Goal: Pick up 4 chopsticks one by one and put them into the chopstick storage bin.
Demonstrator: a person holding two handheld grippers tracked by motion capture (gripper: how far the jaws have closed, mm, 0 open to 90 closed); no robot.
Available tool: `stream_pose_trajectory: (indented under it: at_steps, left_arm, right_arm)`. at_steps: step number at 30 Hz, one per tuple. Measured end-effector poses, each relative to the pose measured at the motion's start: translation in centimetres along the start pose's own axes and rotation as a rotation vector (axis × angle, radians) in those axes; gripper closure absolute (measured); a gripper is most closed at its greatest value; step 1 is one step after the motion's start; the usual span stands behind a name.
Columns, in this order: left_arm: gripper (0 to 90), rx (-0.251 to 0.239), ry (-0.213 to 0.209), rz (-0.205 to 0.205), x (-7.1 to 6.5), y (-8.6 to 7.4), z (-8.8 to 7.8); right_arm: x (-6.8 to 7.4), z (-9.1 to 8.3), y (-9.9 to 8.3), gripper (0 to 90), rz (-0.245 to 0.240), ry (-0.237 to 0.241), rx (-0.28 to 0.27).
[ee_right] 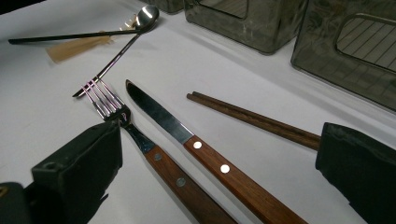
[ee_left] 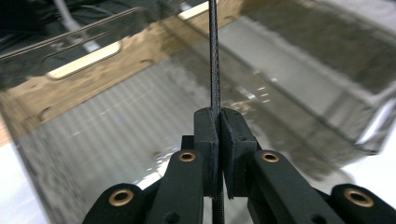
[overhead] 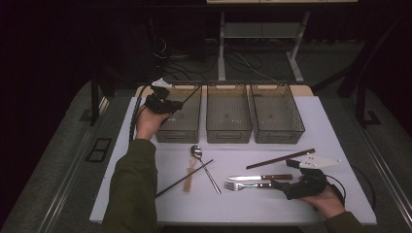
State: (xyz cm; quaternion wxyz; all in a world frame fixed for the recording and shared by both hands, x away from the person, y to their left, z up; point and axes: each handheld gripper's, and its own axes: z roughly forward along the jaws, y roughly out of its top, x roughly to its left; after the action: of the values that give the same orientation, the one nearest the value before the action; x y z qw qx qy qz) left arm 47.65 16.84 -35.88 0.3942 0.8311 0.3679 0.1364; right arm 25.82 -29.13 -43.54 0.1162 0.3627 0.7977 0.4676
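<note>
Black and thin, the chopstick [ee_left: 214, 56] is clamped in the left gripper [ee_left: 218, 116], its jaws shut on it over the leftmost bin [overhead: 194, 127]. It looks light, stiff and slippery; a mid-shaft hold suits it. The right gripper [ee_right: 219, 154] rests wide open by the fork [ee_right: 140, 140].

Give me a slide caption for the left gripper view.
Left gripper shut on thin black chopstick above translucent grey plastic bin.

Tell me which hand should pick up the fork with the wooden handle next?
The right. Its right gripper rests beside the wooden-handled metal fork with jaws open around it. The left gripper is busy, jaws shut on a thin black chopstick over the leftmost smoky clear plastic bin.
</note>
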Motion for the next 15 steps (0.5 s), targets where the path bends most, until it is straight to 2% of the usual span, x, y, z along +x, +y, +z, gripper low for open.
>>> stream_pose_trajectory:
  at_steps: [5, 10, 15]
  left_arm:
    - [84.9, 0.006, 0.015, -0.020, 0.6, -0.6, 0.8]
    - [84.9, 0.038, 0.036, -0.028, 1.0, -1.3, 1.5]
    - [84.9, 0.050, 0.041, -0.064, 1.3, -2.0, 1.8]
  right_arm:
    - [0.0, -0.1, 0.0, 0.8, 0.001, 0.000, -0.004]
    - [-0.1, -0.1, 0.0, 0.8, 0.002, 0.002, -0.007]
    - [0.0, -0.1, 0.0, 0.8, 0.001, 0.004, -0.006]
